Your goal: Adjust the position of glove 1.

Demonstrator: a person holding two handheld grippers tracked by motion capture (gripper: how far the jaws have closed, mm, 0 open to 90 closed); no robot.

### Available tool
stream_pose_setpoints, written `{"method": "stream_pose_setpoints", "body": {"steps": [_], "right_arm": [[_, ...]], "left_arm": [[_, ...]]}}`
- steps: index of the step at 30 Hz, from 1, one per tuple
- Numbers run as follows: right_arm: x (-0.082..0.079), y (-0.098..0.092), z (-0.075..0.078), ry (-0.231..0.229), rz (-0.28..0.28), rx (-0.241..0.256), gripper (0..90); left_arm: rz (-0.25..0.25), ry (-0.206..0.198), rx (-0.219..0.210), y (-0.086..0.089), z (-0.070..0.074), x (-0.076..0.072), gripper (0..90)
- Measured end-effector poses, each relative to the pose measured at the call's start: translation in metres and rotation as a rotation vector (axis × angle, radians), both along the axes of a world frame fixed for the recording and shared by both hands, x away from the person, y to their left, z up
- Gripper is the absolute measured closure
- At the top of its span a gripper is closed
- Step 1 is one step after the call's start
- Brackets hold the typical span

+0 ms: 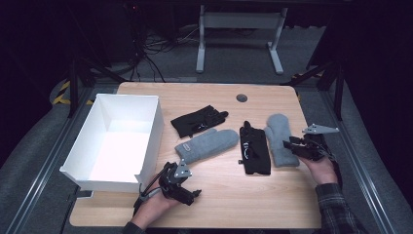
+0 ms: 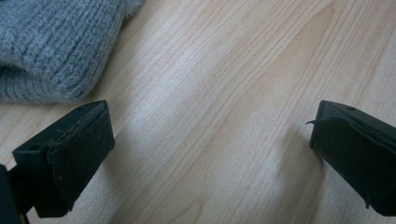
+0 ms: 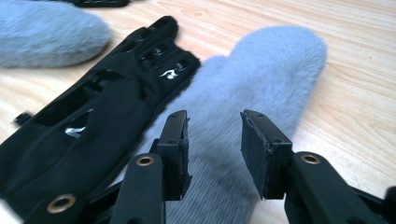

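Grey fleece mitten [image 1: 281,140], laid lengthwise at the right of the frame beside a black glove [image 1: 253,149] on the wooden tabletop [image 1: 229,195], is straddled at its cuff by the parted right tool [image 3: 214,140], while the open left tool [image 1: 195,194] is held well apart.

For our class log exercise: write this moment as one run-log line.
right gripper: open, jaws over cuff of grey fleece mitten | left gripper: open above bare wooden table | white open box: nothing in it
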State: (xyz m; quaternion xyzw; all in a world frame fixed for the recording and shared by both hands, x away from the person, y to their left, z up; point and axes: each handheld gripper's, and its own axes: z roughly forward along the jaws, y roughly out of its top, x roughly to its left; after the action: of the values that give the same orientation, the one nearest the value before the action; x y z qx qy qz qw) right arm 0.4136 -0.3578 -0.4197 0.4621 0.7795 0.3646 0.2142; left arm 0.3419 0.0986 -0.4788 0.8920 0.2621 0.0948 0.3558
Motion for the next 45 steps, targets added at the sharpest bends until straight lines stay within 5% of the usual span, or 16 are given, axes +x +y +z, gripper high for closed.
{"method": "stream_pose_setpoints", "body": {"steps": [9,13,22,38,45], "right_arm": [[0.015,0.006,-0.005,0.019,-0.009,0.006,55.7],[0.021,0.01,-0.013,0.044,-0.019,-0.036,55.2],[0.023,0.013,-0.024,0.069,0.024,-0.107,83.0],[0.017,-0.005,-0.009,0.029,0.03,-0.012,87.0],[0.003,-0.002,0.011,-0.018,0.077,0.034,87.1]], "left_arm": [[-0.001,0.001,-0.002,0.0,0.0,0.0,0.1],[-0.001,0.001,-0.002,0.0,0.0,0.0,0.2],[0.001,0.0,0.0,0.0,0.0,0.0,0.2],[-0.001,0.002,-0.002,0.0,0.0,0.0,0.2],[0.001,0.002,-0.006,0.0,0.0,0.0,0.5]]}}
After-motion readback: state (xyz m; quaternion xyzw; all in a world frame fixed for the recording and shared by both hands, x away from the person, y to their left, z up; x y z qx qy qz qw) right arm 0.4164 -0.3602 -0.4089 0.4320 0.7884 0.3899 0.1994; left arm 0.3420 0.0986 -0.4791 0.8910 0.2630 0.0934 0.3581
